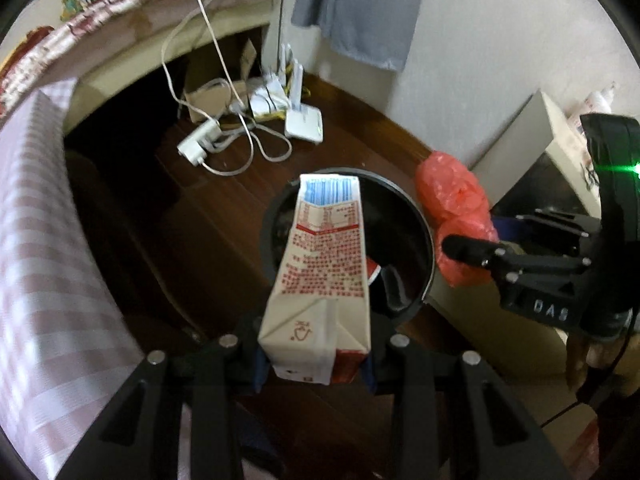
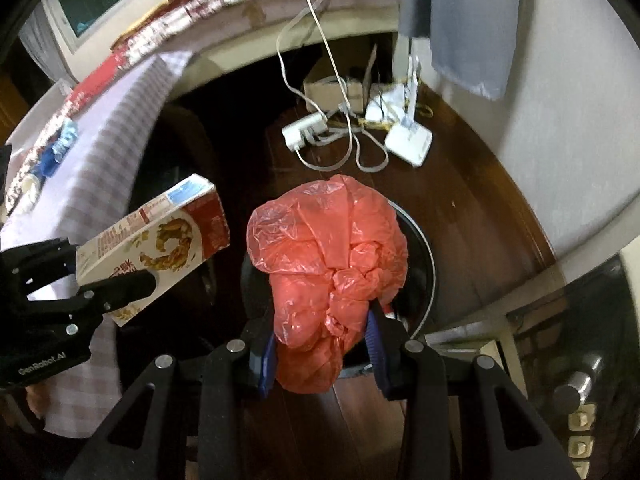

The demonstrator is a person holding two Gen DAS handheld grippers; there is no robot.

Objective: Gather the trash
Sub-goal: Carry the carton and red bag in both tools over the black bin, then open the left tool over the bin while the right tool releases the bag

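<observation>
Carton [image 1: 320, 276] sits pinched by its base in the left gripper [image 1: 314, 364], tilted out over the bin [image 1: 424, 220] rim. Right gripper [image 2: 322, 350] jaws squeeze a crumpled red bag [image 2: 328, 264] just above the same round black bin, beside the carton. Dark wood floor [image 1: 224, 216] lies open beyond, up to white cables [image 1: 240, 136] and a router [image 1: 304, 122] by the wall.

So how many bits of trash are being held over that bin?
2: a carton in the left gripper, a red plastic bag in the right gripper. The bin already holds something, partly hidden.
</observation>
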